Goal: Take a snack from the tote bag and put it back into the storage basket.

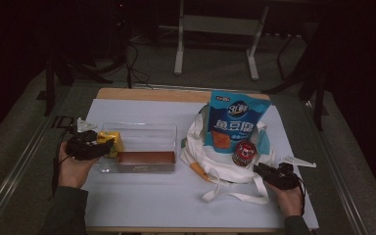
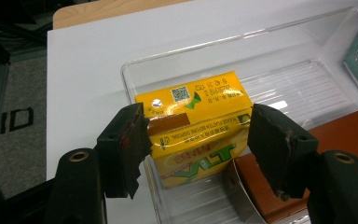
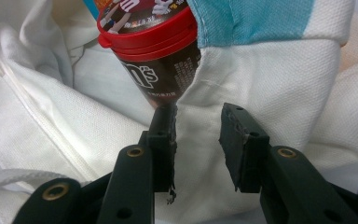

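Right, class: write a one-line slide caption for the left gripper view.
Left tongs straddle a yellow drink carton in a clear plastic tray.

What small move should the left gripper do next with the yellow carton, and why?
Probably close a little more, then lift. The left gripper has its jaws on both sides of the yellow carton, which stands in the clear bin; a small gap remains at the right pad.
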`<state>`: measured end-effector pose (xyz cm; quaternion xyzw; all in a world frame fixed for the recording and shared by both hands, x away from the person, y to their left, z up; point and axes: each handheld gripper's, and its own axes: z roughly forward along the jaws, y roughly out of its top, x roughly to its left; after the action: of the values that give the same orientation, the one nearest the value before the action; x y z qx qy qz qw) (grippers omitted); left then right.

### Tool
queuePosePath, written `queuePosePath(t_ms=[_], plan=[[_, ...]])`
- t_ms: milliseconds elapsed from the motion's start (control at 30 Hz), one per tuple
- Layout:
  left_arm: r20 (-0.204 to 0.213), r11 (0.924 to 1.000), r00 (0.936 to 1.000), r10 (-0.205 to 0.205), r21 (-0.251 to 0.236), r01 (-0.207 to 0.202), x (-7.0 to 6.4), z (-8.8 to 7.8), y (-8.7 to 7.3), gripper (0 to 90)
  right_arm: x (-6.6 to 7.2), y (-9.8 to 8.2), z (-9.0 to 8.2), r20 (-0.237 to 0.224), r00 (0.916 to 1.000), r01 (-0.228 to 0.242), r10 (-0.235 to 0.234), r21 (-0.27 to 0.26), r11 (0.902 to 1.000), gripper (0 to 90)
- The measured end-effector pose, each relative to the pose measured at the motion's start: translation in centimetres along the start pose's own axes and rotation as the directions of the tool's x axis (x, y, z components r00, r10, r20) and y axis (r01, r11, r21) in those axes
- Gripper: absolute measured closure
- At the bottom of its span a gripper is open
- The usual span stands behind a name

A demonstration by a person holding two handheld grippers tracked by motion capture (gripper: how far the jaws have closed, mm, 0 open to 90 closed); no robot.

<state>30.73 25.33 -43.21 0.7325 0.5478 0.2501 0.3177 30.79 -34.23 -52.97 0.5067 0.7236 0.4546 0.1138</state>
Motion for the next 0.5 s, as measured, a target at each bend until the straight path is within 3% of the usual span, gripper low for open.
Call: queuePosePath(t_ms=[133, 233, 367, 500], plan=[[0.002, 0.9997, 0.9997, 0.024, -0.006, -0.024, -0.2, -0.11, 0.19, 36.8, 0.0, 0.0, 0.0, -0.001, 1.0, 0.0, 0.0, 0.0, 1.0, 65.5], [0.033, 0.9989, 0.9984, 0.046, -0.008, -0.046, -0.39, -0.25, 0.38, 35.3, 0.01, 0.0, -0.01, 0.0, 1.0, 0.001, -0.001, 0.0, 1.0, 65.5], [0.02, 0.9971, 0.997, 0.075, -0.013, -0.075, -0.58, -0.42, 0.62, 33.2, 0.01, -0.01, -0.01, 0.0, 1.0, 0.001, -0.001, 0.0, 1.0, 65.4], [0.033, 0.9952, 0.995, 0.094, -0.032, -0.093, -0.66, -0.75, 0.8, 30.0, 0.0, 0.0, -0.01, -0.001, 1.0, 0.0, 0.0, 0.001, 1.0, 65.4]])
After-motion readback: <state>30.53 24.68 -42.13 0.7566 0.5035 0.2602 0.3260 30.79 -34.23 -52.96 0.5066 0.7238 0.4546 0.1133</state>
